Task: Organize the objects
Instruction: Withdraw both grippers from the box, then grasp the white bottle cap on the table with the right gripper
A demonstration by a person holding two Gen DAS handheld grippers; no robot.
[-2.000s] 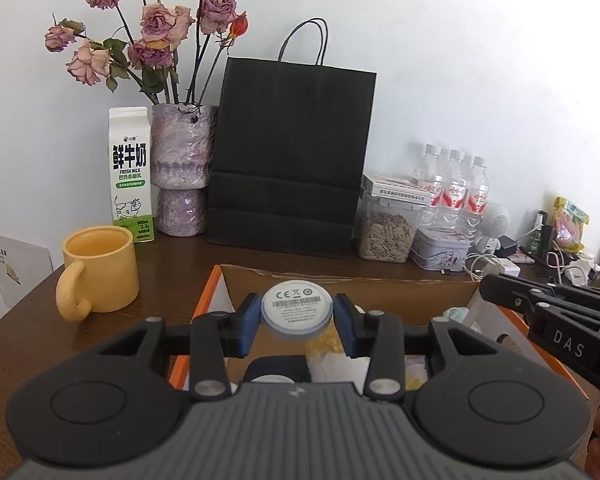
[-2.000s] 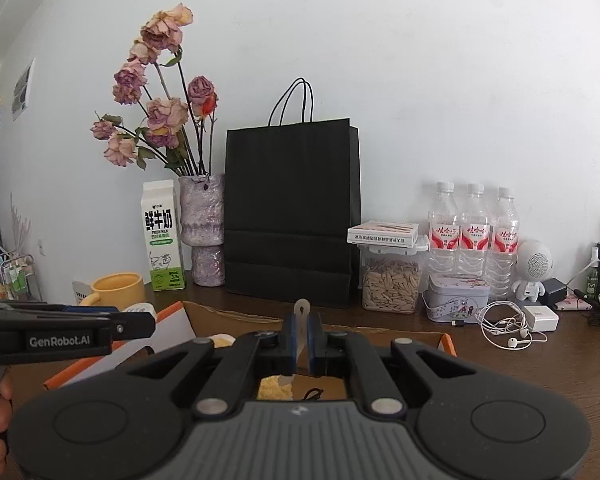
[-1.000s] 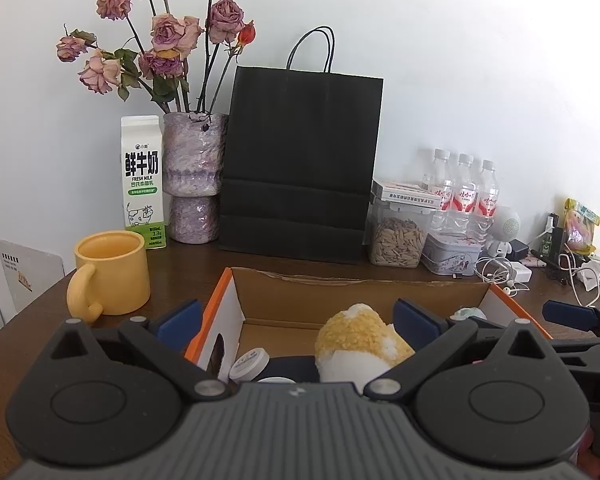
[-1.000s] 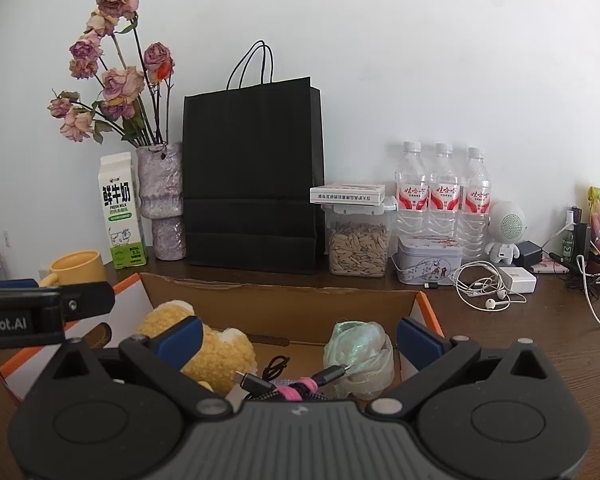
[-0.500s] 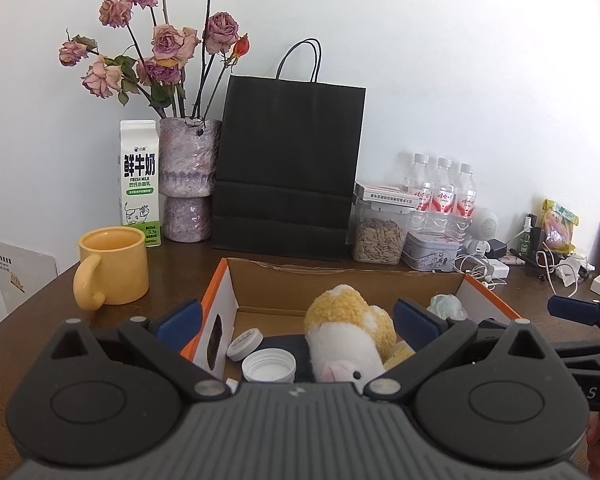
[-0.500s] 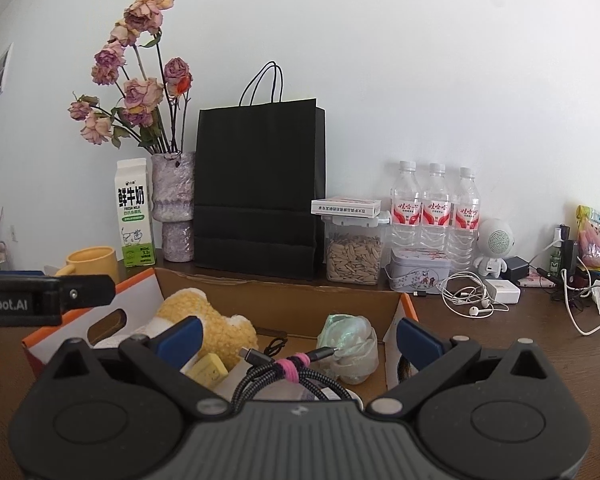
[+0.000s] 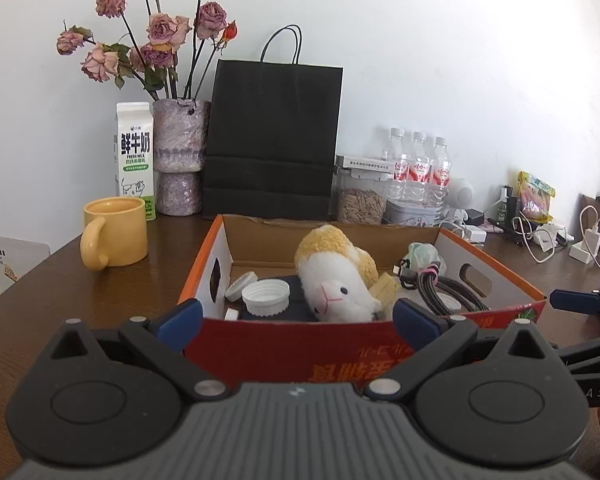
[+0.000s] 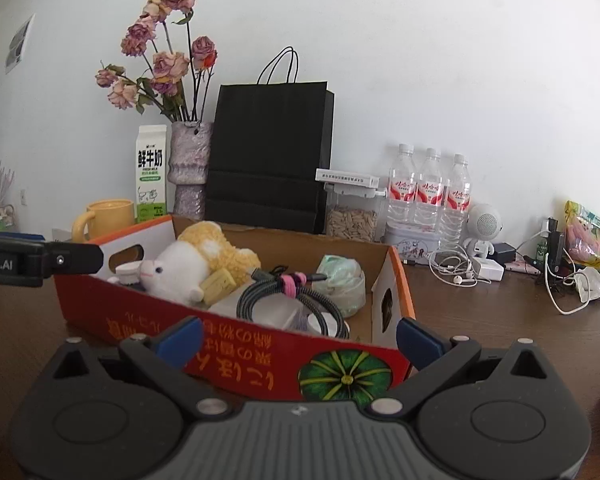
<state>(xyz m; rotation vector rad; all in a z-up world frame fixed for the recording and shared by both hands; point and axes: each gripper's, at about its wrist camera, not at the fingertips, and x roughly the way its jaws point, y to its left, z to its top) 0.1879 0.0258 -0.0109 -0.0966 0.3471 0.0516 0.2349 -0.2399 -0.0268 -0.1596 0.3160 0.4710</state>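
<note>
**Two empty grippers held just short of a filled cardboard box**

A brown wooden table [image 7: 40, 304] runs back to a white wall. Both grippers are level with the red near wall of an open cardboard box [image 7: 340, 352], just short of it. The left gripper [image 7: 296, 322] has its blue-tipped fingers [image 7: 179, 319] spread wide apart with nothing between them. The right gripper [image 8: 300, 338] is likewise spread wide and holds nothing. In the right wrist view the left gripper's black side reaches in from the left edge, close to the box's left end.

Bare tabletop lies to the left of the box, up to a yellow mug [image 7: 114, 232] standing well clear of it. To the right of the box there is open wood as well, before a tangle of white cables and chargers [image 8: 460, 270] near the wall.

Inside the box, a white and yellow plush lamb [image 7: 336, 276] lies near the middle, face toward the near wall. To its left sit a white ribbed cap [image 7: 265, 298] and a smaller white lid [image 7: 241, 281]. To its right lie a coiled dark cable [image 8: 288, 300] bound with a pink tie and a crumpled pale green bag [image 8: 340, 284] against the right end.

Along the wall stand a milk carton [image 7: 135, 156], a vase of dried roses [image 7: 180, 156], a black paper bag [image 7: 272, 140], a clear jar of seeds [image 8: 352, 220] and three water bottles [image 8: 430, 196].
</note>
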